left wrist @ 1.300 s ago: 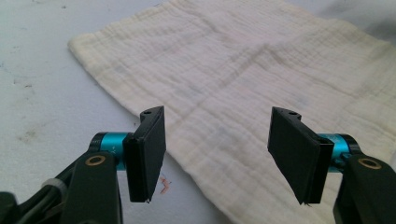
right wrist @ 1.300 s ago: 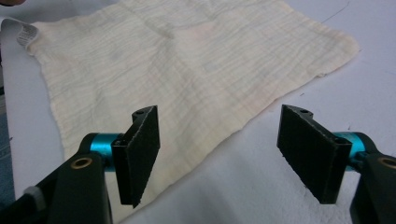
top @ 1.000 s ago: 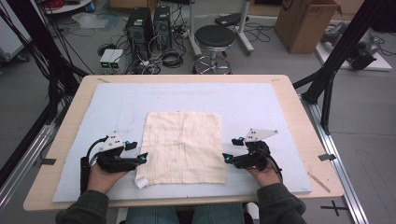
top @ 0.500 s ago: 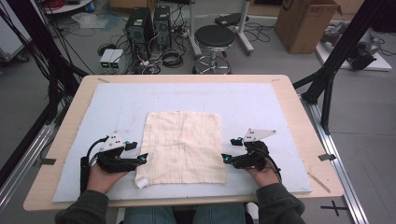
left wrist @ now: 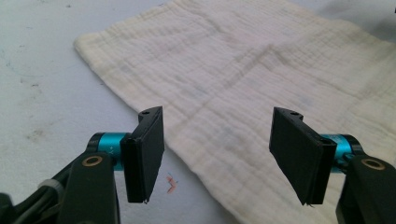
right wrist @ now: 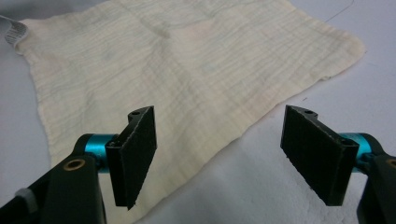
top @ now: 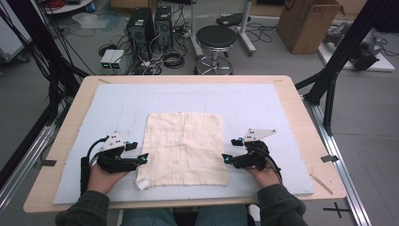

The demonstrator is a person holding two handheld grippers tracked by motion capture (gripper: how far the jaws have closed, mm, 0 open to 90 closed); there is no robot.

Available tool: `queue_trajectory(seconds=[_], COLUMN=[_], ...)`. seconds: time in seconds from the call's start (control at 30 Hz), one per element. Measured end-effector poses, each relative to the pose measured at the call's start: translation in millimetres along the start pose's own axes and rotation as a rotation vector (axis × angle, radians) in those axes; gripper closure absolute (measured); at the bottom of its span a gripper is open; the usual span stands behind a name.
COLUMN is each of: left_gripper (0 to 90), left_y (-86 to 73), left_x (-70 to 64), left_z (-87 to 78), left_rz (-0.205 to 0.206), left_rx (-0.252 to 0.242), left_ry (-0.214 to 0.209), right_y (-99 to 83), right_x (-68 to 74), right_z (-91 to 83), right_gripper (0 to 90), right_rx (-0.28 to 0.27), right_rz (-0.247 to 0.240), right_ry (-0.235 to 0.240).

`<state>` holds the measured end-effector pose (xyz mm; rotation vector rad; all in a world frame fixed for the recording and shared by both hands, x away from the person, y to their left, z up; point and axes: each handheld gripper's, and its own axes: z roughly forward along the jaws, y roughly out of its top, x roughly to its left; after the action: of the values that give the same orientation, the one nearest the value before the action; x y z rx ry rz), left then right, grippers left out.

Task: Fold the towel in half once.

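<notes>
cloth (top: 184, 148), corner tag (top: 141, 183) unreadable

Wooden table (top: 301, 108), pale blue mat (top: 127, 103) on top; cream cloth (top: 183, 146) flat on mat.

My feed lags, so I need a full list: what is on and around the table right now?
cloth: one, cream, flat mid-table, white tag at its near left corner
mat: one, pale blue, covers the tabletop
table: one, light wood
stool: one, black, beyond the table
cardboard box: one, brown, far right floor
computer towers: two, black, far floor
left hand-held gripper: black, open, at the cloth's left edge
right hand-held gripper: black, open, at the right edge
</notes>
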<state>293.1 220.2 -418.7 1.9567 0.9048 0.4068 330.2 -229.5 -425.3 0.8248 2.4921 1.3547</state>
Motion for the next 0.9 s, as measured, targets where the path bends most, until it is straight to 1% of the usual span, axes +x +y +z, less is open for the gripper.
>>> queue_trajectory(seconds=[0.03, 0.1, 0.13, 0.2, 0.27, 0.3, 0.37, 0.4, 0.43, 0.47, 0.5, 0.53, 0.6, 0.63, 0.67, 0.73, 0.8, 0.83, 0.9], left_gripper=[36.2, 36.9, 37.1, 37.8, 38.1, 38.1, 38.1, 38.1, 38.1, 38.7, 39.1, 39.1, 41.3, 42.0, 41.9, 41.8, 41.8, 41.8, 41.9], left_y=[0.3, 0.9, 1.2, 3.0, 6.6, 8.8, 13.2, 15.3, 17.2, 18.9, 21.1, 23.3, 28.6, 31.3, 34.5, 41.0, 46.9, 49.4, 55.0], left_x=[0.2, 1.1, 1.7, 3.3, 5.8, 6.2, 7.9, 8.6, 10.6, 12.1, 14.6, 16.5, 19.8, 21.8, 24.3, 28.0, 32.0, 34.1, 38.8], left_z=[0.3, 1.4, 2.1, 3.3, 3.7, 4.2, 3.5, 3.2, 2.8, 2.8, 3.3, 3.7, 3.4, 3.0, 3.0, 3.3, 3.3, 3.8, 6.0], left_rz=[-0.006, -0.012, -0.023, -0.032, -0.042, -0.047, -0.035, -0.045, -0.044, -0.056, -0.057, -0.058, -0.053, -0.059, -0.063, -0.062, -0.065, -0.07, -0.075], left_rx=[-0.002, -0.001, -0.001, 0.002, 0.009, 0.012, 0.016, 0.008, 0.005, 0.0, 0.005, 0.011, 0.005, -0.004, -0.002, -0.003, -0.008, -0.013, -0.008], left_ry=[0.002, -0.002, -0.002, -0.002, -0.007, -0.015, -0.01, -0.012, -0.013, -0.01, -0.013, -0.014, -0.012, -0.013, -0.014, -0.009, -0.005, -0.002, 0.002], right_y=[0.1, 0.9, 1.3, 3.1, 5.8, 8.2, 13.6, 16.4, 19.3, 22.5, 25.4, 28.3, 34.5, 37.5, 40.6, 46.8, 52.7, 55.7, 62.2], right_x=[-0.5, -2.8, -3.3, -6.2, -9.7, -11.6, -16.0, -18.9, -21.2, -23.9, -26.5, -29.1, -35.2, -38.6, -41.4, -45.6, -50.7, -52.4, -56.7], right_z=[0.9, 3.2, 3.7, 4.7, 4.2, 3.2, 1.1, 0.7, 0.7, 1.2, 1.6, 1.7, 2.4, 3.3, 4.0, 4.7, 5.6, 5.8, 7.0], right_gripper=[26.3, 26.3, 26.3, 26.3, 26.3, 26.3, 26.4, 26.4, 26.4, 26.5, 26.6, 26.6, 27.5, 27.5, 27.5, 27.6, 27.7, 27.7, 27.9], right_rx=[0.004, 0.003, 0.002, 0.006, 0.006, 0.009, -0.002, -0.01, -0.007, -0.001, -0.002, 0.001, 0.016, 0.024, 0.031, 0.035, 0.026, 0.03, 0.031], right_rz=[0.004, -0.004, 0.004, 0.006, 0.005, 0.002, 0.003, 0.002, 0.006, 0.002, -0.002, 0.007, 0.011, 0.02, 0.028, 0.018, 0.018, 0.025, 0.012], right_ry=[0.001, 0.008, 0.012, 0.018, 0.014, 0.012, 0.008, 0.005, 0.003, 0.0, -0.006, -0.005, -0.002, 0.01, 0.014, -0.003, -0.003, -0.005, -0.017])
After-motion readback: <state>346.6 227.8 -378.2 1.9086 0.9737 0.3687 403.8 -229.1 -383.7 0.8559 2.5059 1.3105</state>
